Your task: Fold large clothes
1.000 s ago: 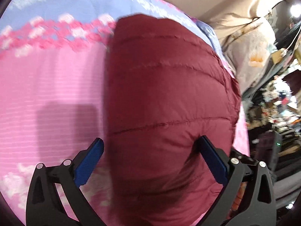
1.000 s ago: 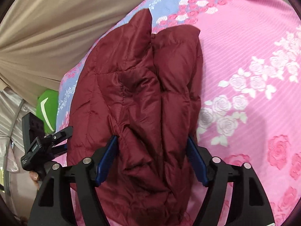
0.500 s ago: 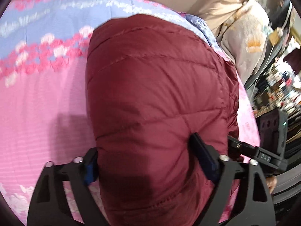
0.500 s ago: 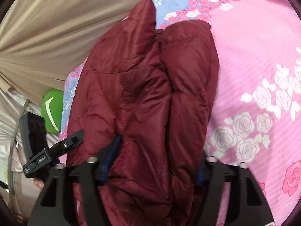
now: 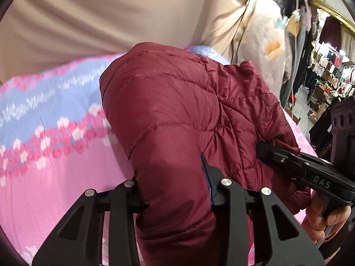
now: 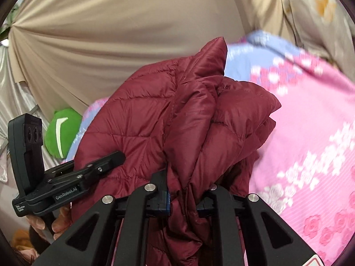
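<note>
A maroon quilted puffer jacket [image 5: 168,110] lies bunched on a bed with a pink flowered sheet [image 5: 55,188]. My left gripper [image 5: 174,190] has its jaws closing on a thick fold of the jacket's near edge, and both pads press into the fabric. In the right wrist view the jacket [image 6: 177,115] is gathered into a narrow bunch. My right gripper [image 6: 186,197] is closing on that bunch and squeezes it tight. Each view shows the other gripper beside the jacket: the right one [image 5: 299,168] in a hand, the left one [image 6: 73,177] at the lower left.
A beige curtain [image 5: 99,17] hangs behind the bed. A green cushion [image 6: 60,130] sits at the bed's far left corner. A pale flowered cloth [image 5: 266,33] and racks of clothes [image 5: 328,77] stand to the right. The pink sheet [image 6: 310,155] stretches out right of the jacket.
Both grippers went from wide open around the jacket's edge to clamped on it. Both rose and tilted up, lifting and bunching the near edge, so the curtain now fills the upper views.
</note>
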A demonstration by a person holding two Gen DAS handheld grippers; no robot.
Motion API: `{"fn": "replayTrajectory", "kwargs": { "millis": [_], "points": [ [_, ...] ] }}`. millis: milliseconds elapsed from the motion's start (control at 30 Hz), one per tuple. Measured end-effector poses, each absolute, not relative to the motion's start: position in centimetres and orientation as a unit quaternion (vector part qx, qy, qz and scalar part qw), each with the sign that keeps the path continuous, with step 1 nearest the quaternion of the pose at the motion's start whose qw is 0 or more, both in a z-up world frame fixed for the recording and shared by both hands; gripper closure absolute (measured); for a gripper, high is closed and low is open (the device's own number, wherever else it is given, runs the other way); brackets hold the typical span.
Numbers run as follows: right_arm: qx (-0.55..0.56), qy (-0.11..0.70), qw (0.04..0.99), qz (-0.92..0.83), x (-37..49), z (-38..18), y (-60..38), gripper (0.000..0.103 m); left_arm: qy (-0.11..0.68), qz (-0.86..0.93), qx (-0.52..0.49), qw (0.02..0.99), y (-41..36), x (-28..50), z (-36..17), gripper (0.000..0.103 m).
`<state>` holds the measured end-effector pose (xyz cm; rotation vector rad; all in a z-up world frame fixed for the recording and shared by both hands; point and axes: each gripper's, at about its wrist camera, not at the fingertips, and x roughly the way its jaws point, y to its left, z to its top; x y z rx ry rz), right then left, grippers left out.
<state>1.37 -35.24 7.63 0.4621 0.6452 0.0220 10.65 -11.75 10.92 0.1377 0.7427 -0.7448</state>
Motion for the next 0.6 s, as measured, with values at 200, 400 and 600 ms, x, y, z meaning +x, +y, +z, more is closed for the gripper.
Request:
{"fn": "replayTrajectory", "kwargs": {
  "millis": [200,400,600],
  "points": [
    [0.190,0.250,0.949,0.011,-0.3,12.3,-33.4,0.089,0.292,-0.360,0.065,0.884,-10.8,9.5,15.3,0.069],
    [0.146,0.176,0.973,0.034,-1.5,17.1,-30.2,0.089,0.214,-0.354,0.057,0.909,-7.1,8.1,20.3,0.069],
    [0.101,0.106,0.986,0.075,-0.5,22.0,-25.8,0.089,0.123,-0.329,0.048,0.935,-1.8,6.7,25.1,0.069]
  ]
}}
